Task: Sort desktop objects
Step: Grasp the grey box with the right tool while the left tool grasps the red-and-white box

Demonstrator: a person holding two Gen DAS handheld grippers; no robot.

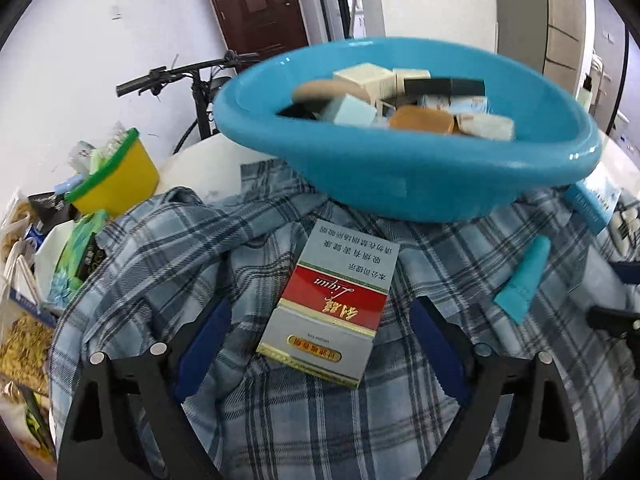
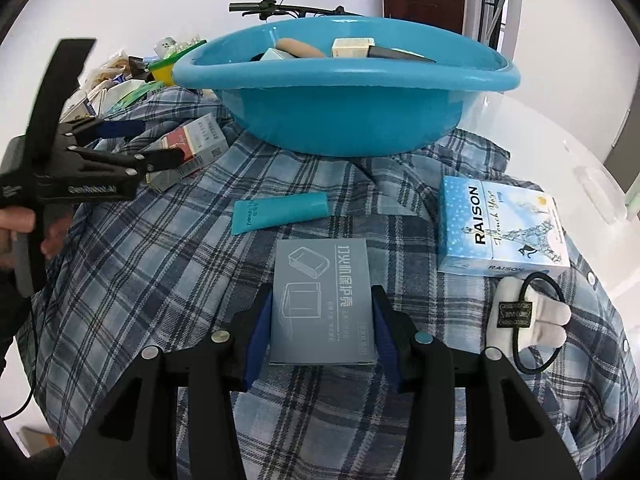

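A blue basin (image 1: 408, 176) (image 2: 344, 116) holding several small boxes stands on a plaid shirt (image 1: 280, 432) (image 2: 160, 264). A red and silver cigarette box (image 1: 328, 304) (image 2: 192, 144) lies on the shirt between the open fingers of my left gripper (image 1: 320, 332) (image 2: 160, 142), not gripped. My right gripper (image 2: 322, 320) is shut on a grey flat box (image 2: 322, 300), pads against both its sides. A teal tube (image 2: 280, 212) (image 1: 524, 284) lies beyond it.
A light blue RAISON box (image 2: 500, 232) and a white plush hair tie (image 2: 532, 316) lie right. A yellow bucket (image 1: 116, 184) and snack bags (image 1: 24, 332) crowd the left. A bicycle (image 1: 188, 76) stands behind by the wall.
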